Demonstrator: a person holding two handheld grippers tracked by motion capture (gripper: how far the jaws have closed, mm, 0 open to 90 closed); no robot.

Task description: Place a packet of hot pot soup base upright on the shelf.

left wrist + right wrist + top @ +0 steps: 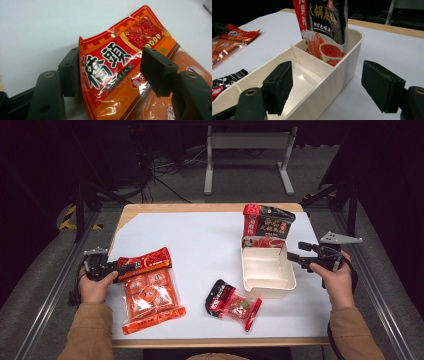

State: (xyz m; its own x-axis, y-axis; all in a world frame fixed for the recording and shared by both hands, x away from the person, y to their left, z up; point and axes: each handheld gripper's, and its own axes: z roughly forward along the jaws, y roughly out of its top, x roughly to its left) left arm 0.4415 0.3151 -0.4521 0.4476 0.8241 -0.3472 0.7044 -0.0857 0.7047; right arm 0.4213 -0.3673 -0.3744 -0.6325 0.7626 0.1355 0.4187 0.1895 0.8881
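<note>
The big orange snack bag lies near the table's front left corner, its top edge between the left gripper's spread jaws. 1 small red pack sits by the front edge. The right gripper gapes wide around the wall of 1 cream box, which holds 1 black pouch in its far compartment.

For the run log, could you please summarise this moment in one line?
left gripper: open around orange packet top | right gripper: open astride cream bin wall | black pouch: upright in bin
</note>
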